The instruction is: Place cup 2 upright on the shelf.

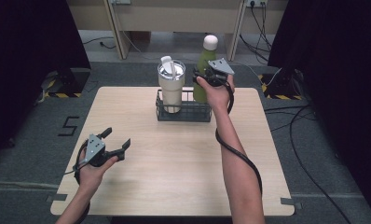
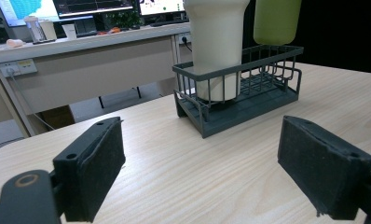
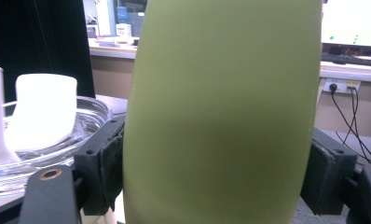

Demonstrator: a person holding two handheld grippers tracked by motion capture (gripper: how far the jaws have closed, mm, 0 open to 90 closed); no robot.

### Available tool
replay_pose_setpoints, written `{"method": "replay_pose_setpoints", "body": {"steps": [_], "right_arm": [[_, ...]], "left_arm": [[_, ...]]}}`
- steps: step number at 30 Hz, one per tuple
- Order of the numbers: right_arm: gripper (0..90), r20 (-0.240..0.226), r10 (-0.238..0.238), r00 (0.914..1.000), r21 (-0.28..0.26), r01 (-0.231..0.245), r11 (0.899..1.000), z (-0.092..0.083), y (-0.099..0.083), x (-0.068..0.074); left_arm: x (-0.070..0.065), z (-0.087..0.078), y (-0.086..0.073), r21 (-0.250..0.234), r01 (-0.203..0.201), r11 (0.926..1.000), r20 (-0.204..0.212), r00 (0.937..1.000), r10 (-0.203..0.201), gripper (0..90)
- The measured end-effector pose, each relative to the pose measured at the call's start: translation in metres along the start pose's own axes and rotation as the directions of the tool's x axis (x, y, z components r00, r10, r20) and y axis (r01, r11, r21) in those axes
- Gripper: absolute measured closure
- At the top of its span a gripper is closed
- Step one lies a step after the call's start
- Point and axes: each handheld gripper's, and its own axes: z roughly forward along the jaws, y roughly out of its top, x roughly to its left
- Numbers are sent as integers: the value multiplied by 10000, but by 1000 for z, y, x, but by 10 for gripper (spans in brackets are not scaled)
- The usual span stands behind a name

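Clamped between the fingers (image 3: 104,158) of the right gripper (image 1: 203,75), the green bottle (image 3: 221,112) is held upright by its smooth, curved body at the far side of the bench (image 1: 174,177). Its base seems to hang about level with the rim of the dark wire basket (image 1: 183,114), over the basket's free end. That rounded wall offers the pads little bite, so the bottle could slide down or twist in the grip. If it tilts, its base may catch the rim wire and drag or tip the basket. It also stands just beside the cream tumbler (image 1: 171,88), so a sideways swing could knock that over. The tumbler stands upright in the basket's other end under a clear lid. The bottle wears a white cap (image 1: 210,42), and the contents of both are hidden. The left gripper (image 1: 117,137) waits near the bench's front edge, fingers wide and empty.
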Motion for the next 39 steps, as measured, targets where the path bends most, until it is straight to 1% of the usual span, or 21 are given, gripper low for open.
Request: {"method": "replay_pose_setpoints", "body": {"steps": [3,10,18,30,39], "right_arm": [[221,41,79,10000,125,-80,9999,4,-2,-1],[221,81,71,9999,410,-74,9991,12,-9,-2],[221,124,53,9999,603,-61,9982,21,-14,-1],[221,195,63,9998,1050,-83,9944,32,-29,0],[221,252,91,9996,1366,-125,9905,36,-41,0]], "left_arm": [[0,0,0,2,2,10000,-4,10000,-2,138],[0,0,0,12,17,10000,4,10000,-17,139],[1,-1,-1,15,37,10000,-5,10000,-37,140],[1,-1,0,0,60,10000,-13,10000,-60,140],[1,-1,-1,11,65,10000,7,10000,-65,140]]}}
